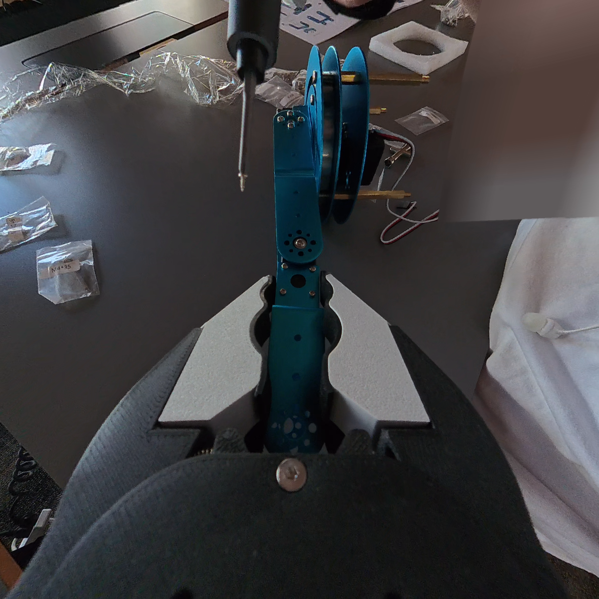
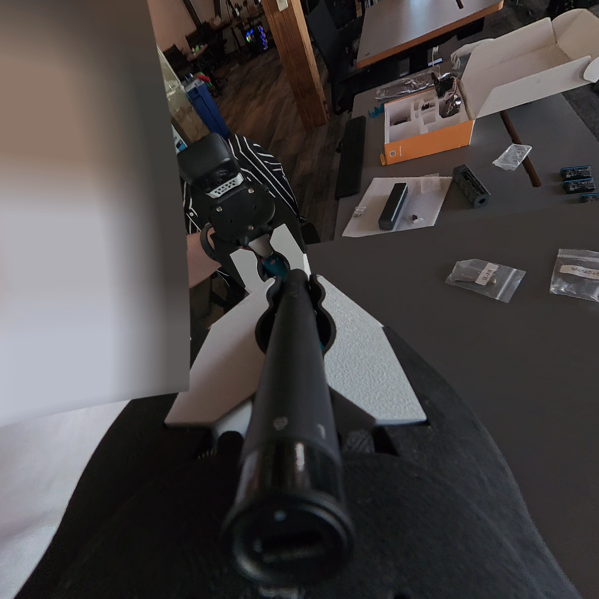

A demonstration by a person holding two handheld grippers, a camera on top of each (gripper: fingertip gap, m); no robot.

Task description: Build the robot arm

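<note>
Only the left wrist view shows the whole blue metal arm assembly [image 1: 298, 227]: a chain of bracket links running forward from the left gripper [image 1: 297, 291] to a stack of three blue discs [image 1: 337, 129] with brass standoffs [image 1: 398, 77] sticking out sideways. That same view shows the screwdriver's thin metal shaft and tip [image 1: 243, 152] hanging in the air just left of the upper bracket, not touching it. The right wrist view gives none of that; from there the black screwdriver [image 2: 291, 372] fills the middle, and its far end hides the tip.

The left gripper's jaws are clamped on the lowest blue bracket, which sits snug in the scalloped notch between the white pads [image 1: 227, 350]. The right gripper [image 2: 293, 285] has its jaws closed tight around the screwdriver's handle. In the right wrist view the left gripper [image 2: 269, 259] shows farther off, held in a person's hand [image 2: 201, 256], with a sliver of blue between its fingers.

Around them on the grey bench [image 1: 162, 210] lie crumpled clear wrapping [image 1: 129, 77], small labelled plastic bags of hardware [image 1: 66, 270], a white foam frame [image 1: 418, 43], and red, white and black wires [image 1: 408, 220] trailing from the discs. A white cloth [image 1: 551, 356] covers the near right side. The right wrist view adds an open orange box with white dividers [image 2: 428, 129], a black bar on a white sheet [image 2: 393, 205], and more bags [image 2: 486, 278].
</note>
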